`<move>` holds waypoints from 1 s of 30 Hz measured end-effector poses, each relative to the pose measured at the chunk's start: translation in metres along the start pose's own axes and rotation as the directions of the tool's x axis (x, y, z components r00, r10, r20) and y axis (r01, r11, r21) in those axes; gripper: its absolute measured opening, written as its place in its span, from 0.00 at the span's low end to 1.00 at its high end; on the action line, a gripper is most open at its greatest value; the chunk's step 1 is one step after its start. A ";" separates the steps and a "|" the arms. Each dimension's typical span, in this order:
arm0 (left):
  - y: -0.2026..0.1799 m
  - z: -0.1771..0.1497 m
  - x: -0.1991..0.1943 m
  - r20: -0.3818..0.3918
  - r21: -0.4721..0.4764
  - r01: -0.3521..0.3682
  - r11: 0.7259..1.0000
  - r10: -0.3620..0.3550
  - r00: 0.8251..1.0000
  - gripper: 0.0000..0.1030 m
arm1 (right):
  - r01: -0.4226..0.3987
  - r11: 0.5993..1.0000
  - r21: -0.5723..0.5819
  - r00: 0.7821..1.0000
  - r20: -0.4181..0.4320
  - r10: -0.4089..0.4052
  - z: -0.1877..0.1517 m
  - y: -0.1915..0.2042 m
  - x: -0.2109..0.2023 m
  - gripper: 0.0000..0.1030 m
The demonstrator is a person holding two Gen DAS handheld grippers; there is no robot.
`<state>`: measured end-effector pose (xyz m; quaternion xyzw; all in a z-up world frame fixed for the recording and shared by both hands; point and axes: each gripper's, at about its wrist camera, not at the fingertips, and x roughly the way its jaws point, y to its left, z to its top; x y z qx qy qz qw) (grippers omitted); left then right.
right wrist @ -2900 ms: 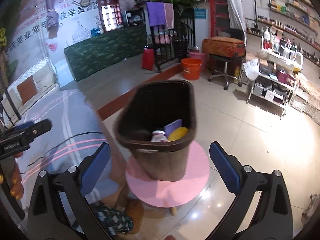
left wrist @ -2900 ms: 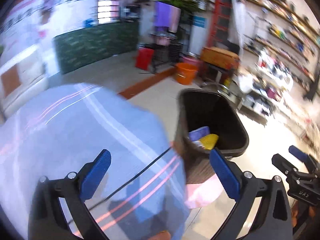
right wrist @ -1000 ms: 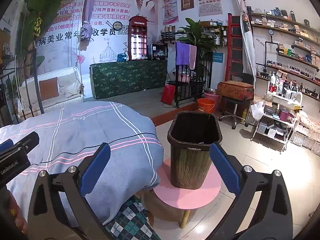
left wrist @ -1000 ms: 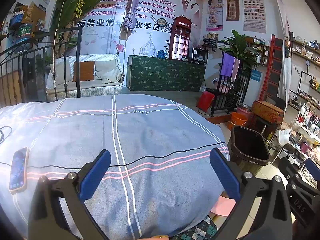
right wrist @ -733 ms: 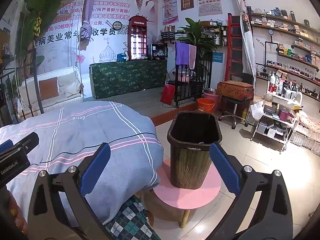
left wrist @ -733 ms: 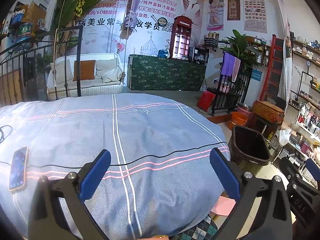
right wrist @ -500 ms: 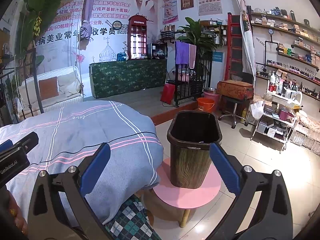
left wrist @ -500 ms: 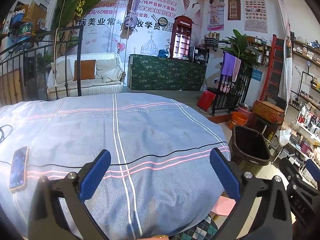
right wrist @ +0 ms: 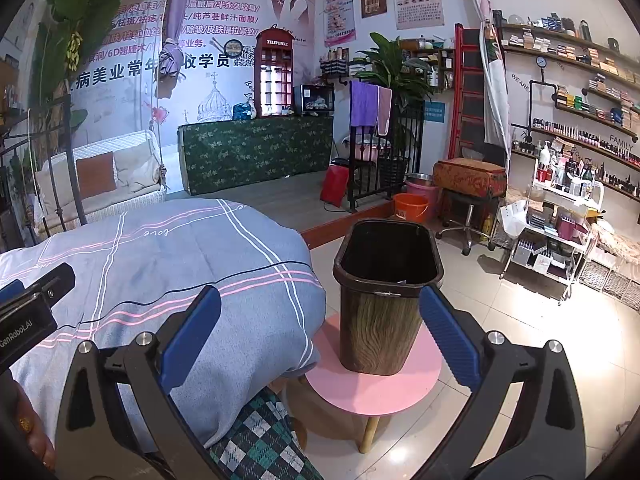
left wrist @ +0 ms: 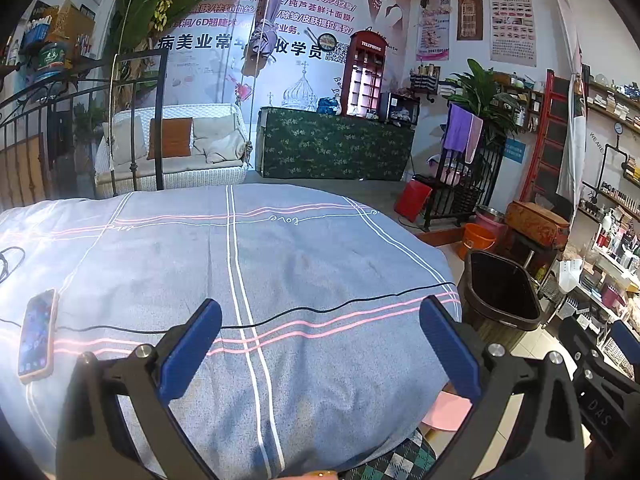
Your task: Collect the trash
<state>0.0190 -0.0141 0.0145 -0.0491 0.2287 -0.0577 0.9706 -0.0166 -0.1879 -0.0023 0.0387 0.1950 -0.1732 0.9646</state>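
Observation:
A dark wood-grain trash bin (right wrist: 386, 304) stands upright on a round pink stool (right wrist: 374, 380) beside the bed; it also shows at the right in the left wrist view as the bin (left wrist: 502, 300). Its contents are hidden from here. My right gripper (right wrist: 320, 332) is open and empty, held back from the bin at about its height. Over the blue striped bedspread (left wrist: 240, 264) my left gripper (left wrist: 320, 336) is open with nothing between its blue pads. No loose trash shows on the bed.
A phone (left wrist: 36, 336) lies at the bed's left edge with a black cable (left wrist: 320, 314) running across the cover. Green checked fabric (right wrist: 260, 440) is in front below. An orange bucket (right wrist: 410, 206), a stool and a stocked trolley (right wrist: 552, 232) stand on the tiled floor.
About three seconds ago both grippers hung close over the bin with trash visible inside; they have since pulled back and up. Over the last second nothing has moved.

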 end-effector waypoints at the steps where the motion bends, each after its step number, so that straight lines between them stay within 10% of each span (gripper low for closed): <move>1: 0.000 0.000 0.000 0.000 0.000 0.000 1.000 0.000 1.000 0.95 | 0.001 1.000 0.002 1.000 -0.001 -0.001 -0.002 0.001 0.000 0.95; 30: -0.007 -0.004 0.000 -0.025 -0.013 0.003 1.000 -0.004 1.000 0.95 | 0.005 1.000 0.004 1.000 -0.019 -0.005 -0.011 -0.002 0.004 0.95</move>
